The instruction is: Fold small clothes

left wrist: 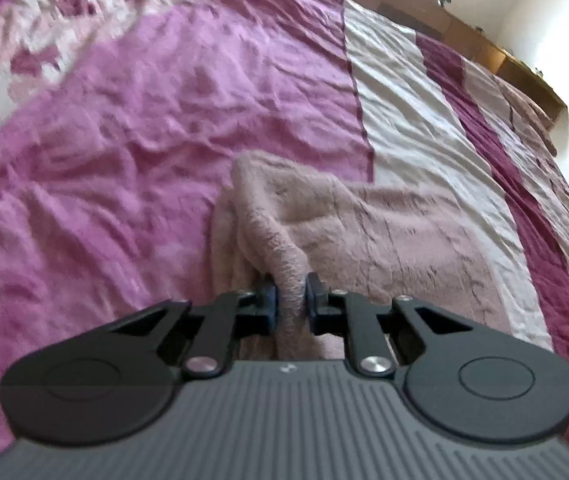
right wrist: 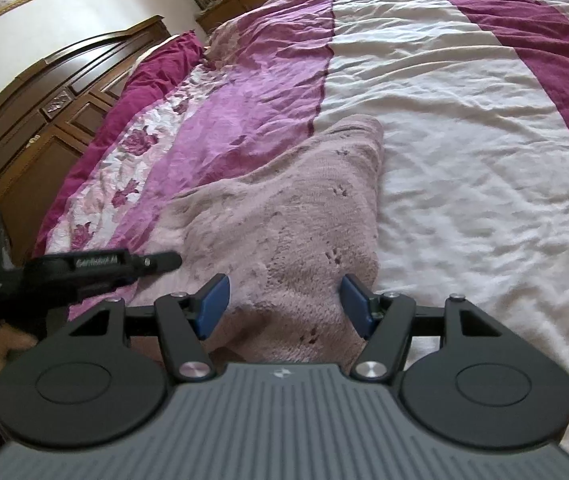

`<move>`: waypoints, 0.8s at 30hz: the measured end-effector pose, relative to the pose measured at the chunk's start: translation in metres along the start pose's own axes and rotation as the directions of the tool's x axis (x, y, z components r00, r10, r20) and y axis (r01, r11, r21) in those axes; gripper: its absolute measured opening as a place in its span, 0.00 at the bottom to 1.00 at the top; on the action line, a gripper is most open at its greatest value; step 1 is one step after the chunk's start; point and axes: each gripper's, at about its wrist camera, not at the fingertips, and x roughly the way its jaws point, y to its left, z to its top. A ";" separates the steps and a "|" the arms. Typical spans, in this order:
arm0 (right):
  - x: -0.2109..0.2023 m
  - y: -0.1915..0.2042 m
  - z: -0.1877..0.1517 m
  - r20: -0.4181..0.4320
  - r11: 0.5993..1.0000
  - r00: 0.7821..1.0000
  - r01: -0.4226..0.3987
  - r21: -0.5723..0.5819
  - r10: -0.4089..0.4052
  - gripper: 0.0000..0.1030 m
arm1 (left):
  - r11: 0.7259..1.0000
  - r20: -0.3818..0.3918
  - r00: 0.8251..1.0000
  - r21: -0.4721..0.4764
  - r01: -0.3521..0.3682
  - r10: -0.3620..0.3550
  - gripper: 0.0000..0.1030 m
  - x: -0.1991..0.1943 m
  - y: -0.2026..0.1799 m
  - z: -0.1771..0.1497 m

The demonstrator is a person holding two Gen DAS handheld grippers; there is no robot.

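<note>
A small dusty-pink knitted garment (left wrist: 384, 232) lies on the bed. In the left wrist view my left gripper (left wrist: 291, 300) is shut on a bunched fold of its near edge and lifts it slightly. In the right wrist view the same garment (right wrist: 284, 220) lies spread out ahead. My right gripper (right wrist: 284, 302) is open, its blue pads on either side of the garment's near edge, holding nothing. The left gripper (right wrist: 164, 260) shows at the left of that view, over the garment's left edge.
The bedspread (left wrist: 124, 160) is striped in pink, white (right wrist: 464, 160) and maroon. A dark wooden headboard (right wrist: 36, 128) stands at the left in the right wrist view. A wooden ledge (left wrist: 484, 40) and a white wall run along the bed's far side.
</note>
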 end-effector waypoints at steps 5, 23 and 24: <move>0.002 0.009 -0.005 -0.016 0.999 0.999 -0.030 -0.033 0.029 0.67 | 0.997 -0.043 0.999 -0.080 -0.016 0.013 0.16 0.011 0.028 0.000; 0.020 -0.038 0.010 -0.041 0.984 0.995 -0.088 0.156 0.096 0.81 | 0.999 -0.104 0.995 -0.044 -0.001 -0.004 0.69 -0.004 0.010 -0.013; 0.026 -0.041 0.009 -0.053 0.981 0.993 -0.096 0.166 0.106 0.82 | 0.999 -0.112 0.994 -0.033 -0.015 0.011 0.69 0.000 0.010 -0.015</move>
